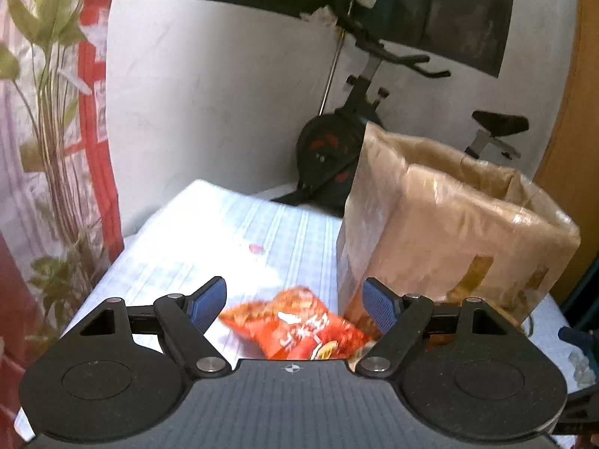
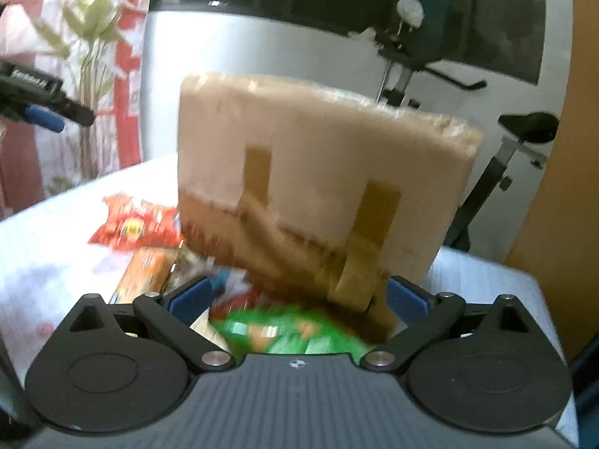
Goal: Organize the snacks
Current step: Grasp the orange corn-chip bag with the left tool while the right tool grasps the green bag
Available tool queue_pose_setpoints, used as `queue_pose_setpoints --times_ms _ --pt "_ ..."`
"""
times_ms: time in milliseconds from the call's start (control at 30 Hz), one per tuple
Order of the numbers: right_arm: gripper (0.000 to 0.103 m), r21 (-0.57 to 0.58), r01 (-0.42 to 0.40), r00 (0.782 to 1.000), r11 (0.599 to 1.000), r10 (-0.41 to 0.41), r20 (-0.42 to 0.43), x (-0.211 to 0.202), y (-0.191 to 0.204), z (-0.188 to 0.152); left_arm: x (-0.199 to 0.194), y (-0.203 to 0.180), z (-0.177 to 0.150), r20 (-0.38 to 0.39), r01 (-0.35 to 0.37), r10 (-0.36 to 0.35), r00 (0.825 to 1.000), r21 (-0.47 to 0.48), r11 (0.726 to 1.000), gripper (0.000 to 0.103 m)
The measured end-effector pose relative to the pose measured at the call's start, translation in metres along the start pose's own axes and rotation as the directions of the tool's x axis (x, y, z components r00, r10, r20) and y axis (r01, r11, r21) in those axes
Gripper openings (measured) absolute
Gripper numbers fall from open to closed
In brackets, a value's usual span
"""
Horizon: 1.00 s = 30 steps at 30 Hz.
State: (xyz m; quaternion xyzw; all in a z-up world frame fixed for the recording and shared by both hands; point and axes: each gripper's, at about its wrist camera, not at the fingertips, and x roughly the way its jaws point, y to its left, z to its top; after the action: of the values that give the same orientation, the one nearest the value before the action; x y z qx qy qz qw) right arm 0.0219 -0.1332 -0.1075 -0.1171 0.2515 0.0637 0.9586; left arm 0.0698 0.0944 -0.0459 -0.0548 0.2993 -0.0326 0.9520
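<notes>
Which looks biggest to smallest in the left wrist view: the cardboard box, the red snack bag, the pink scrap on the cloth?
1. cardboard box, by far the largest.
2. red snack bag, though it lies nearer the camera, between the open left gripper fingers.
3. pink scrap, tiny.

The box [image 1: 460,224] is tan with darker brown tape strips. One snack bag [image 1: 295,327] is red-orange, another [image 2: 284,333] green. The bench [image 1: 224,232] cloth is white with pale blue checks. Both claws carry blue pads [image 1: 207,305].
</notes>
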Motion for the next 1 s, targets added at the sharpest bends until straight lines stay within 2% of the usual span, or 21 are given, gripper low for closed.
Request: queue_pose_setpoints --times_ms 100,300,500,600,800,933,1000 --pt "0.101 0.025 -0.04 0.997 0.999 0.041 -0.07 0.007 -0.004 -0.011 0.004 -0.004 -0.009 -0.01 -0.045 0.046 0.999 0.032 0.998 0.082" --pt "0.101 -0.047 -0.016 0.989 0.999 0.009 -0.148 0.02 -0.01 -0.022 0.002 -0.002 -0.022 -0.017 -0.031 0.031 0.999 -0.021 0.999 0.082" --pt "0.101 -0.133 -0.064 0.981 0.989 0.038 -0.19 0.04 -0.011 -0.028 -0.004 -0.001 -0.043 -0.024 -0.057 0.056 0.998 -0.065 0.996 0.082" --pt "0.101 -0.124 -0.104 0.973 0.987 0.075 -0.219 0.051 -0.013 -0.029 -0.007 0.0 -0.048 -0.03 -0.077 0.075 0.997 -0.061 0.995 0.082" --pt "0.101 -0.107 -0.094 0.974 0.99 0.07 -0.217 0.062 -0.02 -0.029 -0.009 0.001 -0.046 -0.036 -0.084 0.081 0.996 -0.069 0.994 0.082" --pt "0.088 -0.094 -0.113 0.976 0.989 0.093 -0.196 0.058 -0.024 -0.029 -0.006 -0.001 -0.048 -0.052 -0.075 0.071 0.996 -0.069 0.995 0.082" --pt "0.085 -0.085 -0.118 0.976 0.989 0.1 -0.192 0.055 -0.024 -0.028 -0.003 -0.002 -0.051 -0.065 -0.067 0.062 0.996 -0.073 0.995 0.082"
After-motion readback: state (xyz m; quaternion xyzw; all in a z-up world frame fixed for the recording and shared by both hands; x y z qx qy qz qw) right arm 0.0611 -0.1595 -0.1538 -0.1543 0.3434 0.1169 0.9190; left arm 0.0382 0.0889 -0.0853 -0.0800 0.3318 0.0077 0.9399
